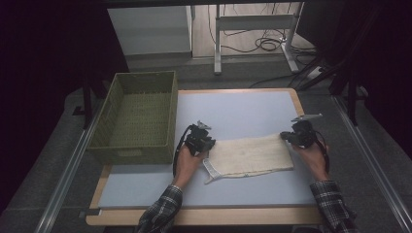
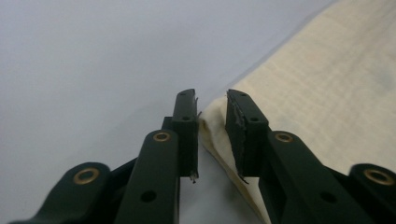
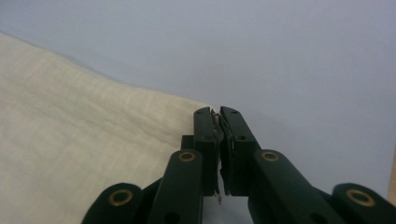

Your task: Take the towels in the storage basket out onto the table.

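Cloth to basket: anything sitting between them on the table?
Nothing visible. The cream cloth lies flat on the grey table, and the green woven basket sits to its left. Only the left gripper is on that side, jaws open around the cloth's corner. The right gripper is shut at the far corner.

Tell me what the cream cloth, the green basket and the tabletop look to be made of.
Cream cloth: woven fabric, likely cotton or linen; matte, with a fine weave and soft creases in the right gripper view.
Green basket: looks woven, perhaps wicker or paper cord; its walls show a plaited texture.
Tabletop: smooth, matte pale grey-blue surface with a light wood-coloured edge, probably laminate.
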`<state>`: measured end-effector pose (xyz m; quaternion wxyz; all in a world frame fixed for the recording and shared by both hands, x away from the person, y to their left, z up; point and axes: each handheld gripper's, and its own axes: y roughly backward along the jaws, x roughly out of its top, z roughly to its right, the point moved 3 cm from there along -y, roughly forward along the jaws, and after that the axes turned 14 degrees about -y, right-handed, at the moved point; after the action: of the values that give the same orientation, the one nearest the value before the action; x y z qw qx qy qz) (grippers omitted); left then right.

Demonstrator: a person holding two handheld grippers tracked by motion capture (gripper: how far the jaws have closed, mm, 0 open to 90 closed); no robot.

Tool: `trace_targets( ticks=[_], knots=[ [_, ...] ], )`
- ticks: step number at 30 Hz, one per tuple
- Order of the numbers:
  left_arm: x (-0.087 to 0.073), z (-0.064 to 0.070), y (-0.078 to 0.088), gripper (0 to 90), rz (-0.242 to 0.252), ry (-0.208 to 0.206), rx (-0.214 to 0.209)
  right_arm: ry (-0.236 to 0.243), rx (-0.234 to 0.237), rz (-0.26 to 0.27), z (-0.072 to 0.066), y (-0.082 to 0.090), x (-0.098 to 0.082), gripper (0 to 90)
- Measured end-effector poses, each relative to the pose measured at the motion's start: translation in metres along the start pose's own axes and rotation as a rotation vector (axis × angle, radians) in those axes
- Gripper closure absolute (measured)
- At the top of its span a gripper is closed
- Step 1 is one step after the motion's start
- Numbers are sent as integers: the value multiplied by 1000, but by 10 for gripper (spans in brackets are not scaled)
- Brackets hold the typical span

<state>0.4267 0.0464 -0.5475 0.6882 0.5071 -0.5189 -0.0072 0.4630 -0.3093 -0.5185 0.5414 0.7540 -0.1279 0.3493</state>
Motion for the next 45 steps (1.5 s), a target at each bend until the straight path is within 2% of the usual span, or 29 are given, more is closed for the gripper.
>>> trace_targets(
  ticks=[3,4,8,13,15,16,23,31,40,45],
  knots=[
    [-3,0,4,633,-4,-18,17,-1,-5,17,2,8,-3,767],
    [-4,-1,4,603,-11,-21,37,-9,-4,18,3,10,-4,748],
    [-7,-6,-1,520,-26,-26,63,-19,29,17,3,21,-12,700],
    [-12,-12,-5,388,15,-17,64,5,63,-6,-8,30,-29,628],
    [-16,-15,-7,350,47,0,45,8,77,-12,-14,33,-36,605],
    [-16,-16,-6,350,47,1,41,16,86,-11,-17,34,-39,594],
    [-16,-15,-7,345,47,-3,40,51,152,-13,-45,40,-57,570],
    [-17,-16,-7,346,50,-1,40,108,239,-35,-83,34,-70,671],
    [-17,-15,-7,351,51,-1,42,181,332,-76,-134,23,-75,713],
    [-17,-15,-7,353,53,2,43,222,379,-106,-164,12,-75,717]
  ],
)
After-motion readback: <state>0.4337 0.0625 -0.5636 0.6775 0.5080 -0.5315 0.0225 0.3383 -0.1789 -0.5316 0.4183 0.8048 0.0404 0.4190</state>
